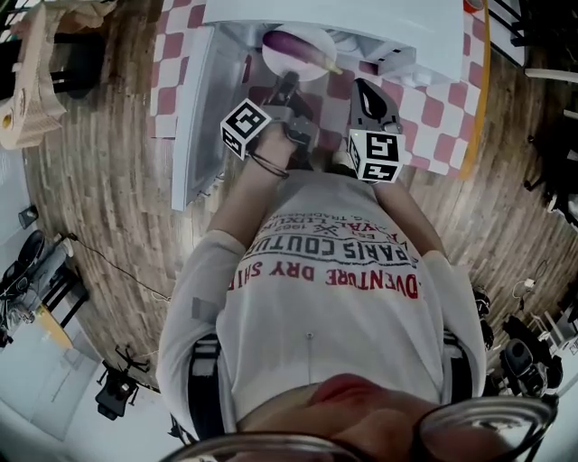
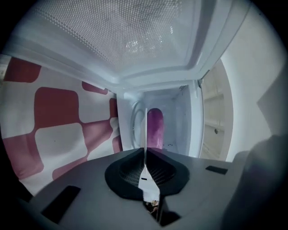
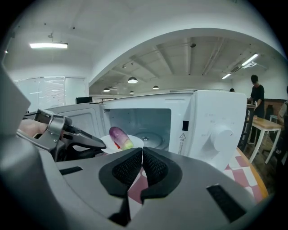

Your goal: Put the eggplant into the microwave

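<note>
One purple, long eggplant [image 1: 296, 45] lies on one round white plate [image 1: 275, 60]. The plate is at the open mouth of the one white microwave [image 1: 361, 23], partly under its top edge. I cannot tell if the plate rests on something there or hangs in the air.

There are two grippers. The left gripper [image 1: 287, 88] has its fingers clenched on the near rim of the plate. The right gripper [image 1: 363, 86] is just beside it, apart from the plate, with its fingers pressed together and nothing between them.

The microwave door [image 1: 194, 117] stands open at the left. One red and white checked cloth [image 1: 424, 108] lies under the microwave.

Only the left gripper view shows the grasp from near: the plate rim is a thin white line [image 2: 145, 134] between the dark fingers, with the eggplant [image 2: 155, 128] behind it.

Only the right gripper view shows the round white knob [image 3: 220, 137] on the front of the microwave, the turntable [image 3: 149, 135] inside, and one person in dark clothes [image 3: 257, 96] beside a wooden table [image 3: 265, 125] far behind.

Only the head view shows the wooden floor [image 1: 108, 180].
</note>
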`<state>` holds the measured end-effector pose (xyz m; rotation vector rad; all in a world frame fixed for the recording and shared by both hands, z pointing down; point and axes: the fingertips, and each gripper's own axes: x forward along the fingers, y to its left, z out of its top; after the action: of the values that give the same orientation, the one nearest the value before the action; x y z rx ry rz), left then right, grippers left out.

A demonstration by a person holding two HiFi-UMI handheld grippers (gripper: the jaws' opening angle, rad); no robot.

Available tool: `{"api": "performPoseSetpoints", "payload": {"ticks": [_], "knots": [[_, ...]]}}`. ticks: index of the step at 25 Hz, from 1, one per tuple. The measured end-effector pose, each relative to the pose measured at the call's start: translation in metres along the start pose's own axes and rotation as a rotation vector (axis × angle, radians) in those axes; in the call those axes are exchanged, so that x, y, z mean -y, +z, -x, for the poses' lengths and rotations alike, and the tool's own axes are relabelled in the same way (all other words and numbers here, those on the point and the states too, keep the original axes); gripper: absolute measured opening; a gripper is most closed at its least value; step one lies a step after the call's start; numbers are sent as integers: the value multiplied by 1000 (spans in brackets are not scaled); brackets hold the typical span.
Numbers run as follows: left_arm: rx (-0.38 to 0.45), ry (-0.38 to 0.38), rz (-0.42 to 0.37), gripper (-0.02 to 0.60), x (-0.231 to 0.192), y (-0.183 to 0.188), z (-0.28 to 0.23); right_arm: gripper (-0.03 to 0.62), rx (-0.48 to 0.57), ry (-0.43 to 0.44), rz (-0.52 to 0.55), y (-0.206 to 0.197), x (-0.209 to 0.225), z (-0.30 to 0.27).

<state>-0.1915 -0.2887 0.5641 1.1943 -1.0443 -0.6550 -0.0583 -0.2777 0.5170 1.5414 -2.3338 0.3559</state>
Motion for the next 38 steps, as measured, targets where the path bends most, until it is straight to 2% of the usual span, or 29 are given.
{"api": "performPoseSetpoints", "payload": {"ticks": [8,21,27,32,38], "knots": [[-33,41,5,35,-18,11,-33,26,31,-44,-1,9,1,-15],[-40,73,14,35,-24,19,-78,26,-40,-58,-69,-14,9,-24],[-40,96,47,35,-28,20,-88,26,-59,-46,-86,-18,9,-28],[-37,120,31,37,-30,24,-98,26,-62,-55,-96,-18,14,-33],[-43,111,-47,37,-27,26,-100,26,-65,-59,-99,-15,14,-36]]}}
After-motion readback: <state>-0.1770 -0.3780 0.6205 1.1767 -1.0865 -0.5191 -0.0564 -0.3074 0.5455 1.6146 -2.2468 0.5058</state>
